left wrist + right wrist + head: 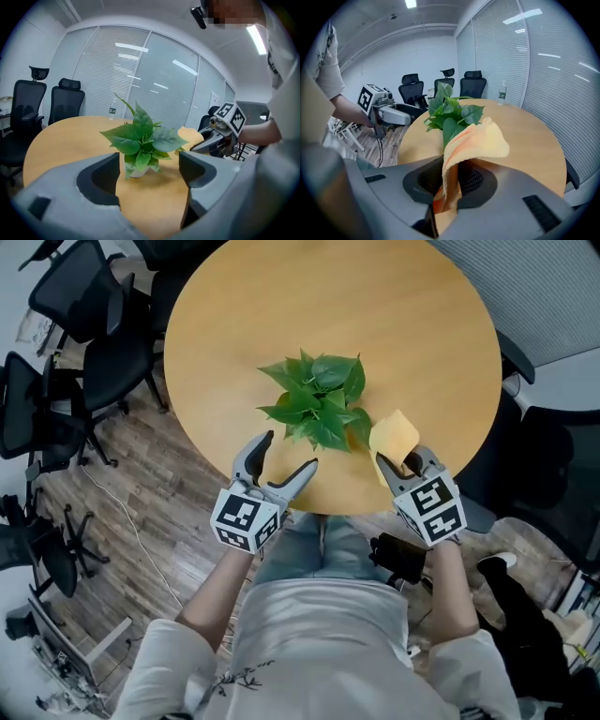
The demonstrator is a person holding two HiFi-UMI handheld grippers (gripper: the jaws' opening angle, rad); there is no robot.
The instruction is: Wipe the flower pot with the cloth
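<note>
By worktop (375,315) edge: limp cloth (394,435) clamped in right tongs (401,463); left tongs (289,452) released, empty; light flower pot (136,171) probably best gripped at rim.

Head cam: above the person, looking steeply down on the table (375,315). Plant (317,399) mid-frame, left gripper (289,452) & right gripper (401,463) at the near edge. Left gripper cam: low, behind its jaws, facing across the table at the plant. Right gripper cam: looks along its jaws, cloth (473,140) v. close, plant just behind. All 3 share plant + tabletop; each gripper cam also catches the other gripper.
</note>
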